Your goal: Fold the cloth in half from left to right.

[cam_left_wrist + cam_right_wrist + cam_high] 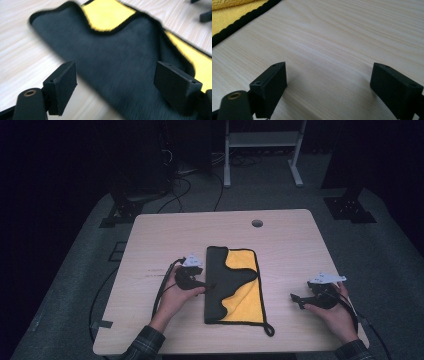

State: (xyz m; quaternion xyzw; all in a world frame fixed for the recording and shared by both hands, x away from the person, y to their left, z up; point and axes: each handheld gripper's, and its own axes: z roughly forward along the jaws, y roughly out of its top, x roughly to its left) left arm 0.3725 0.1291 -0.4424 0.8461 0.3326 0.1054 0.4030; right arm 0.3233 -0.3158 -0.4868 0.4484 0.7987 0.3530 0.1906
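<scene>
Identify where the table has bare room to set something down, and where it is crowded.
Free: the far strip between the cloth and the cable hole; the wood between the cloth and the right gripper. Crowded: the cloth's left edge, where the left gripper sits.

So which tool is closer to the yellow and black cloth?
Left. The left tool reaches the cloth's dark left edge; the right tool sits apart on bare table.

Both sleeves (pixel 145 342) are dark plaid. Each gripper, left (pixel 207 285) and right (pixel 295 299), is black with blocky rectangular jaws, a pale three-cornered top plate and a trailing black cable (pixel 161 290).
</scene>
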